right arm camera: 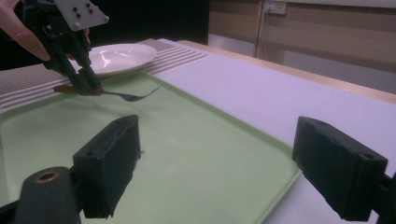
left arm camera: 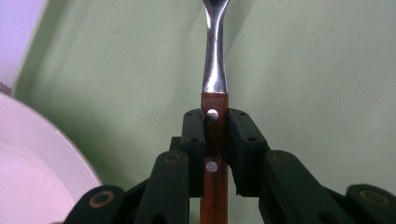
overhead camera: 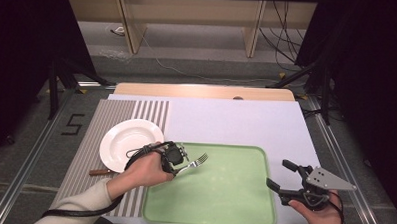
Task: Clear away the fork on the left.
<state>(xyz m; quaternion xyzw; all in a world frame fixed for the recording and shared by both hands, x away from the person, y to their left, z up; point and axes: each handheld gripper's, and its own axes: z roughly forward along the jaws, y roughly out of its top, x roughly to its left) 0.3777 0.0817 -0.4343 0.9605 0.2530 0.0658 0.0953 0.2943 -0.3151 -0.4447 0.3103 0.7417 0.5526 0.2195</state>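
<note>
So the left tool [overhead camera: 177,160] is clamped on the wooden handle of a fork [overhead camera: 194,163], both pads squeezing it from either side. You can see it best in the left gripper view, where the fork [left arm camera: 215,70] runs straight up between the jaws with its 2 rivets showing. The fork sticks out over the near-left corner of the green tray [overhead camera: 218,193], prongs pointing away toward the middle, held just above the tray. A white plate [overhead camera: 123,142] sits just left of the tray on a striped mat [overhead camera: 90,138], and something brown-handled [overhead camera: 100,172] pokes out from beside it. The right tool [overhead camera: 279,175] hangs by the tray's right edge, jaws wide apart with nothing in them. All of it's on a desk [overhead camera: 246,121] with a pale cover.
</note>
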